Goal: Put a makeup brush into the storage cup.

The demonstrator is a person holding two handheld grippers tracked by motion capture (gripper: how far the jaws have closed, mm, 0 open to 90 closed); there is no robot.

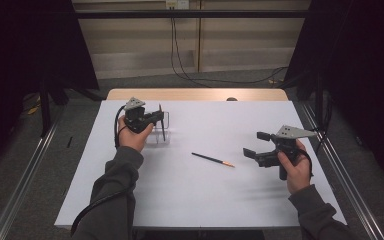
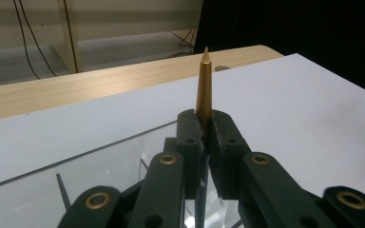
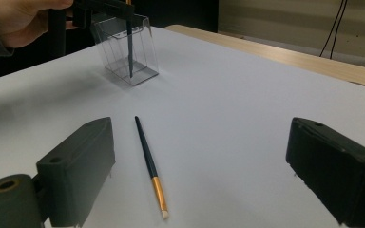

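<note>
High view first: our left tongs [image 1: 156,118] pinch a slim brush [image 1: 163,126] and hold it upright, its dark lower end dipping into a clear plastic box [image 1: 161,134] directly beneath them. From the left gripper view, the jaws are pressed tight on the gold collar of that brush [image 2: 204,85], whose pointed tip rises above them, with the box's rim [image 2: 123,140] just below.

Our right tongs [image 1: 254,145] sit well apart from the left ones, with the jaws spread wide and nothing between them. A second brush [image 1: 212,159] lies flat on the white surface [image 1: 205,200], between the two tongs and nearer the right pair. In the right gripper view this second brush [image 3: 148,159] lies just ahead of the spread jaws, beside the left jaw, bristle end toward us; the box [image 3: 126,50] stands farther off.
</note>
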